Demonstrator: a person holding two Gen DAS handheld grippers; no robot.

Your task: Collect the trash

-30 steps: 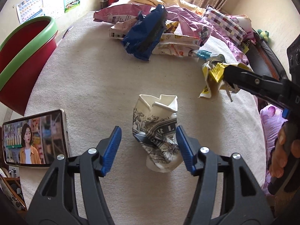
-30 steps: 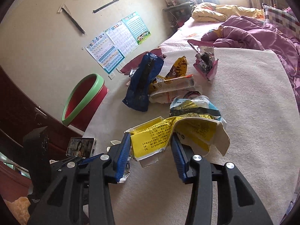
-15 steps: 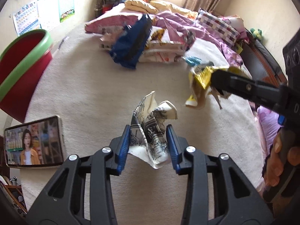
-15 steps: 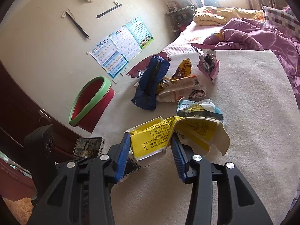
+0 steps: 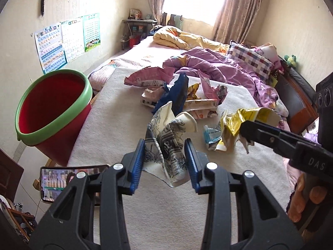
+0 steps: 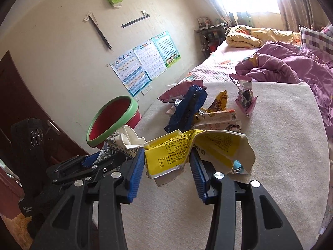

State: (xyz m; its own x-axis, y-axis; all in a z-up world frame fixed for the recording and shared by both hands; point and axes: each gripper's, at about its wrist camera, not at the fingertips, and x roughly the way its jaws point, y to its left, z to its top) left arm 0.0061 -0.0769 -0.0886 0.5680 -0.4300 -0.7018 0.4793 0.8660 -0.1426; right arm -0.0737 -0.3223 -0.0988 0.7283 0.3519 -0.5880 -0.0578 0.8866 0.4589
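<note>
Above beige mat (image 5: 116,125), left gripper (image 5: 164,162) pinching crumpled patterned paper cup (image 5: 168,137), right gripper (image 6: 167,167) clamping torn yellow carton (image 6: 177,154)

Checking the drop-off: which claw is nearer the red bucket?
Left. The left claw, shut on the crushed paper cup, sits just right of the red bucket. The right claw, holding the yellow carton, is farther right, beyond the left one.
</note>
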